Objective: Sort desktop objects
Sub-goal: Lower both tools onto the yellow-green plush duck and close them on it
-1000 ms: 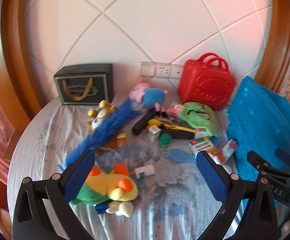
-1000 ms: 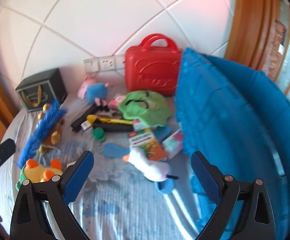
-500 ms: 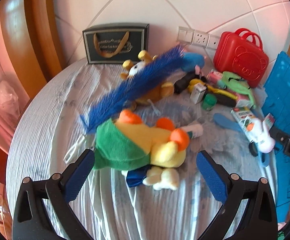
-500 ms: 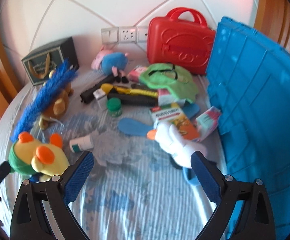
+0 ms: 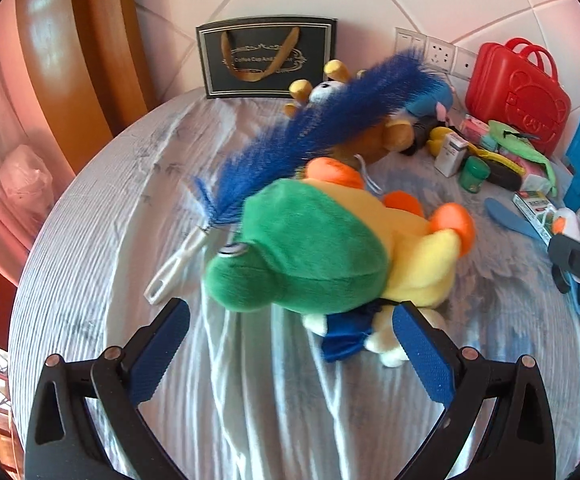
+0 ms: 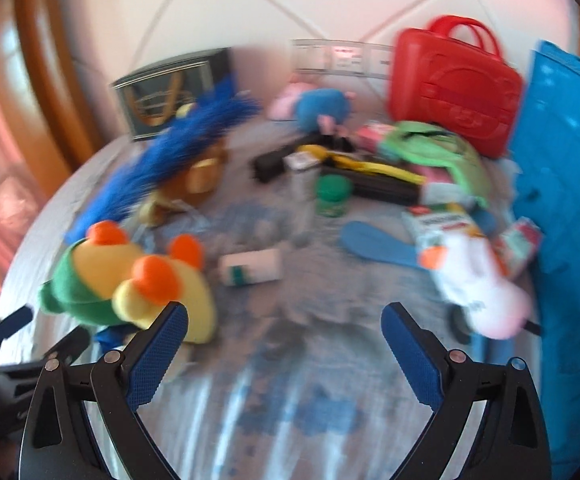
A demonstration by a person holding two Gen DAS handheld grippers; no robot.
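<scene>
We held the left gripper (image 5: 290,344) low over the cloth-covered table (image 5: 89,216), its blue pads spread wide with nothing between them. Just beyond the fingertips, at about twelve o'clock, lay the green and yellow plush toy (image 5: 330,252) on its side; we judged it our next pick, since the spread jaws framed it squarely and it was the nearest thing.

At eleven o'clock the blue feather duster (image 5: 322,124) rested across a brown plush (image 5: 394,136), its pale handle toward us and touching the cloth beside the toy's head, so a careless closing might have caught the duster too.

The right gripper (image 6: 285,344) was likewise open and empty, hovering over bare cloth. Its view was blurred, suggesting it was moving. At two o'clock from it lay the white plush (image 6: 474,288), close against the blue crate (image 6: 570,200), probably the bin for sorting.

Farther off, small boxes, a green jar (image 5: 474,174) and a green cloth lay heaped before the red case (image 5: 518,92), with the black gift bag (image 5: 265,60) against the wall at twelve o'clock.
</scene>
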